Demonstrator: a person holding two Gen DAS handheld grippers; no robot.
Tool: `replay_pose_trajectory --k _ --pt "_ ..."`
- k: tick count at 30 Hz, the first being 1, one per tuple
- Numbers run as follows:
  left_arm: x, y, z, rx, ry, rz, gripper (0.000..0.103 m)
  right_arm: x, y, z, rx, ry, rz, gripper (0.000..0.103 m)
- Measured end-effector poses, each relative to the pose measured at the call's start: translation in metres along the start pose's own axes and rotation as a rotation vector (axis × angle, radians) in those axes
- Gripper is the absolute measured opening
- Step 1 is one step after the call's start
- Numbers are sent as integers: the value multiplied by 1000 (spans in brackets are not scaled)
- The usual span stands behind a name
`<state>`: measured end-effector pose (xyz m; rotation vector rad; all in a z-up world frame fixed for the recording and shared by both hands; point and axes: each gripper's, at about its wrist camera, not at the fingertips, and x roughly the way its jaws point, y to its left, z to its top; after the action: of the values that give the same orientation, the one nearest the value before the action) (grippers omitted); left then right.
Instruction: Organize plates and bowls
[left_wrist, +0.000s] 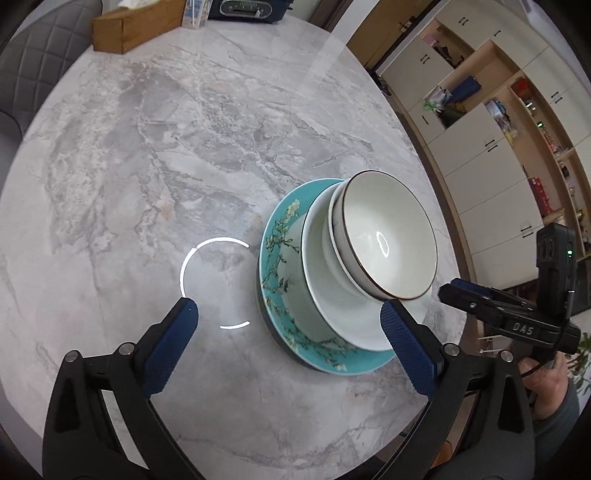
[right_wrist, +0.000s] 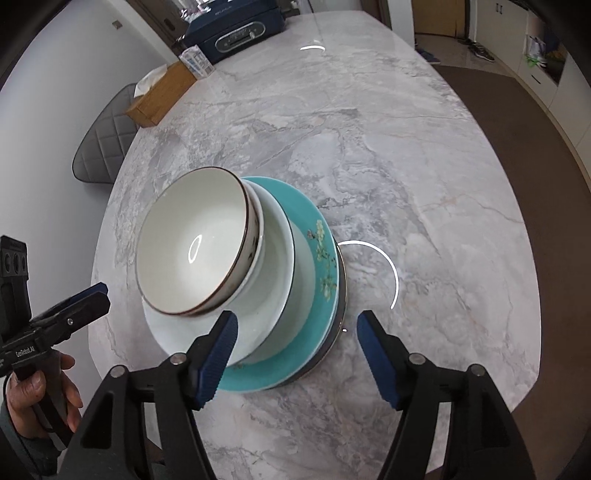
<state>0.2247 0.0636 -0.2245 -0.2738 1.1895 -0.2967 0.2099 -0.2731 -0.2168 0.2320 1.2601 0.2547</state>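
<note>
A: How far along is the tidying?

B: Nearly done, I'd judge. On the grey marbled table there is one stack: a teal floral plate at the bottom, on it a wide white ceramic bowl, and on top two nested white bowls with dark rims.

A: And the grippers?

B: Both hold nothing. The left gripper is spread wide just beside the stack; the right gripper gapes on the stack's other side.

A: Anything left?

B: No loose dishes show. A dark rim peeks from under the teal plate; I can't tell what it is.
</note>
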Motion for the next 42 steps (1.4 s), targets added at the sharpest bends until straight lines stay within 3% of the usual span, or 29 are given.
replay_pose_trajectory --k 2,6,10,13,15,18,20,22,24,28,31,35,39,42 --pt "-16 -6 -9 12 -51 42 103 -10 1 -7 11 -20 -4 80" --pt "-37 -13 -24 0 -118 108 103 -28 10 -19 -18 -56 -23 84" --pt "-57 -31 -45 -40 -158 239 103 -48 21 -26 -54 -112 -3 84" --pt "-78 -48 -62 -122 -177 380 101 -66 33 -31 -94 -156 -45 86" --pt "-102 -64 -74 -142 -245 387 101 -84 41 -37 -128 -187 -56 86" --pt "-139 -98 -89 -92 -340 439 101 -124 56 -53 -208 -306 -104 90" --pt "-161 -116 -98 -74 -379 428 102 -154 64 -64 -237 -390 -142 102" --pt "-178 -132 -111 -63 -401 445 102 -181 68 -71 -233 -439 -101 103" --pt "-192 -148 -124 -37 -409 508 102 -205 75 -78 -229 -483 -88 103" --pt "-211 -169 -136 33 -395 422 102 -233 98 -92 -265 -520 -176 103" --pt "-224 -178 -146 37 -400 462 102 -238 111 -102 -258 -496 -210 103" --pt "-246 -168 -162 -40 -405 418 102 -243 122 -119 -217 -499 -219 103" --pt "-252 -160 -168 -14 -396 482 102 -244 130 -133 -207 -501 -238 103" --pt "-255 -155 -170 -19 -397 464 102 -240 139 -140 -211 -486 -252 103"
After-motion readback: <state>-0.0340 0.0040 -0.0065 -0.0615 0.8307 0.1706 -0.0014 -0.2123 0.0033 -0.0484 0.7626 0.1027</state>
